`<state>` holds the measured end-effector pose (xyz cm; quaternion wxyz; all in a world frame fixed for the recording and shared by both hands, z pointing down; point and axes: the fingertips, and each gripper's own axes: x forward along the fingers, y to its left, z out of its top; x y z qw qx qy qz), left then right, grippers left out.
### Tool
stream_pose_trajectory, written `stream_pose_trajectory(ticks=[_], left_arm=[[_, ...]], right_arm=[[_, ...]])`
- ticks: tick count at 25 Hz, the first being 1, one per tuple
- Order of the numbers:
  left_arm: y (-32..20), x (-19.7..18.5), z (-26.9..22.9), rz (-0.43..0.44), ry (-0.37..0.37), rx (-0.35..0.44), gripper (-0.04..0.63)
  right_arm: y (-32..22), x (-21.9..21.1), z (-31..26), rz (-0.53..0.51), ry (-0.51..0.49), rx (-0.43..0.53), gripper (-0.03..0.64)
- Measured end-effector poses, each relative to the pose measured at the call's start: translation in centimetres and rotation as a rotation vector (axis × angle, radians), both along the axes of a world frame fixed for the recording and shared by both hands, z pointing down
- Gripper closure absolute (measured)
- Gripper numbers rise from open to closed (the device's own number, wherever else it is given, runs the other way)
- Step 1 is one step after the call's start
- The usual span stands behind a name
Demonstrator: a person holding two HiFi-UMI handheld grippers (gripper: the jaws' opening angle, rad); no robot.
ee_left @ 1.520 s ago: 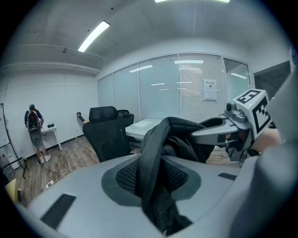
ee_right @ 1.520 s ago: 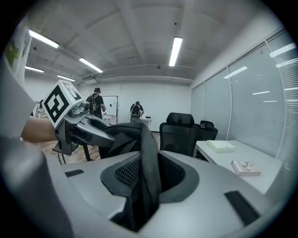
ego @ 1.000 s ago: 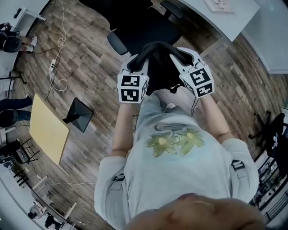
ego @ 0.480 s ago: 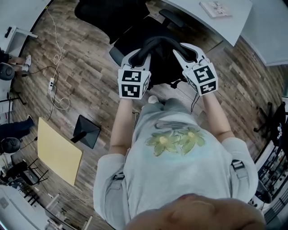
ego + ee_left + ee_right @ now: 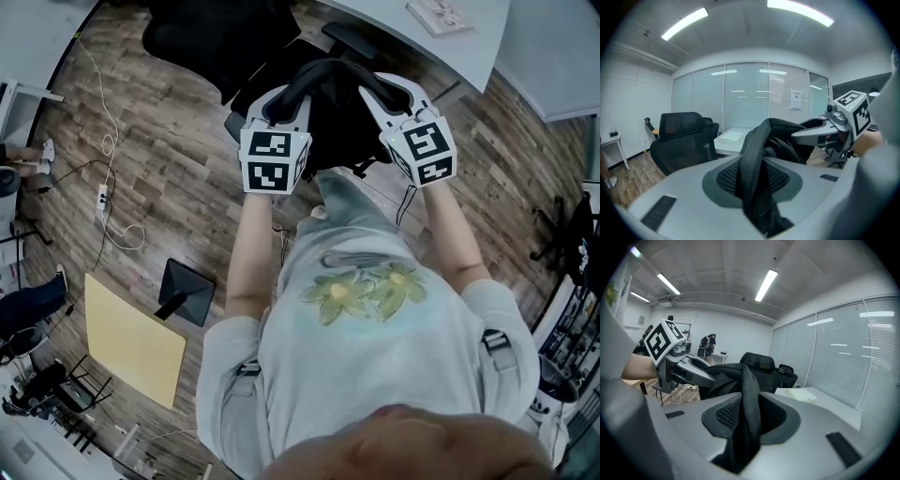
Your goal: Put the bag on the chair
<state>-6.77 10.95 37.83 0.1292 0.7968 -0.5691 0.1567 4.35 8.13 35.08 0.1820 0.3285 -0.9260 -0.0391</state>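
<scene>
The black bag hangs by its looped strap between both grippers, in front of my body. My left gripper is shut on one end of the strap, which runs down between its jaws. My right gripper is shut on the other end of the strap. The black office chair stands just beyond and below the bag, its seat partly hidden by it. The same chair shows at the left of the left gripper view, and in the right gripper view the chair stands behind the strap.
A grey desk with a flat book-like thing curves behind the chair. A yellow board, a black stand and a power strip with cables lie on the wooden floor to the left. Glass walls lie ahead.
The person has stepped forward, so both grippers and the hanging bag are closer to the chair. The floor items have slid back in the head view. The grip on the strap is unchanged.
</scene>
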Motion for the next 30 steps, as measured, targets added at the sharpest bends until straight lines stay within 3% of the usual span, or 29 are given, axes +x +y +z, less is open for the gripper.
stream_pose_trajectory(ticks=[10, 30], left_arm=[[-5.5, 0.0, 1.3, 0.048, 0.0, -0.043, 0.482], [-18.7, -2.2, -0.2, 0.053, -0.043, -0.029, 0.482]], right_arm=[[-5.1, 0.2, 1.4, 0.048, 0.007, -0.051, 0.512], [-18.2, -1.9, 0.4, 0.054, -0.042, -0.051, 0.512]])
